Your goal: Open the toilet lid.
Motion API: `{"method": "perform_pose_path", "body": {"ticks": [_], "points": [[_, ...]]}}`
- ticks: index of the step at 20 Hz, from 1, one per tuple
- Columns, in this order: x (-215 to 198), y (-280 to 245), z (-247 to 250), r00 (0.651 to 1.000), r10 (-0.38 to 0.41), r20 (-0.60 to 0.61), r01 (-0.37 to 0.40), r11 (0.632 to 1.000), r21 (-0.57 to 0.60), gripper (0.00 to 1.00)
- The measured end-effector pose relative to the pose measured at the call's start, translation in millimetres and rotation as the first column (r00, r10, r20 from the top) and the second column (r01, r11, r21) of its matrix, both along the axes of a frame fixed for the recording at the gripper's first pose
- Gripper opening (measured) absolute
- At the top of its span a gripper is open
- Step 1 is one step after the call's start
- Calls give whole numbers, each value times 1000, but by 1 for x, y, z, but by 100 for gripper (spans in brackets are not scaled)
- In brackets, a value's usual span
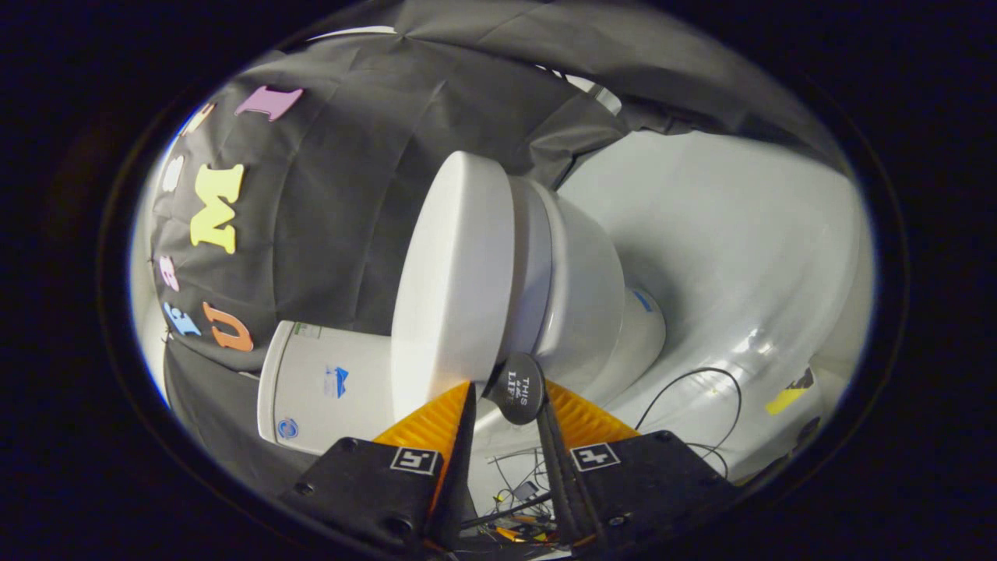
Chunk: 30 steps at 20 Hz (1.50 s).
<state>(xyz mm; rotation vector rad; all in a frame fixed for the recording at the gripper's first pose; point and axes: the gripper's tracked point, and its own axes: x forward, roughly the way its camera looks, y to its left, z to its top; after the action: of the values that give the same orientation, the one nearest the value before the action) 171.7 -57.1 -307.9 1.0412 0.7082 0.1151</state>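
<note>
White plastic toilet lid [456, 288] sits just ahead of the tool [506, 393], seen rolled sideways because the tool is held turned on its side. Lid looks closed or nearly closed on the seat [530, 269], with the bowl [584, 296] behind that and the tank [323, 386] at the hinge end, against the black cloth wall [350, 195].

Small black round tab [520, 388] sticks out from the lid's front rim, and it sits right between the two fingers [436, 417]. Likely a lift handle, which explains the approach from the front edge. Tool fingers are close on either side of the tab; cannot tell if both actually press it, so grasp is not confirmed. Task reads as at the start, lid not yet raised.

Edges: the lid rim overhangs the seat slightly at the front, so a finger could also hook there. Open room: the lid swings toward the tank, and that path looks free up to the tank face. White floor [740, 257] beside the bowl is mostly bare, with thin black cables [701, 382] and a yellow tape mark [787, 400] near the tool, off the swing path. Risk: the tab slipping out if the pull isn't along the arc.
</note>
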Motion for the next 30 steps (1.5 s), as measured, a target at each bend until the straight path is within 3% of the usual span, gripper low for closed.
{"method": "perform_pose_path", "body": {"ticks": [4, 8, 13, 20, 30], "points": [[3, -11, -4, 999, -40, -16, 41, 999, 34, 42], [4, -11, -4, 998, -56, -26, 58, 995, 81, 22], [4, -11, 1, 997, -66, -34, 70, 991, 117, 11], [3, -9, 7, 994, -74, -75, 80, 993, 91, 7], [7, -12, 33, 998, -64, 8, 63, 996, 58, 4]]}}
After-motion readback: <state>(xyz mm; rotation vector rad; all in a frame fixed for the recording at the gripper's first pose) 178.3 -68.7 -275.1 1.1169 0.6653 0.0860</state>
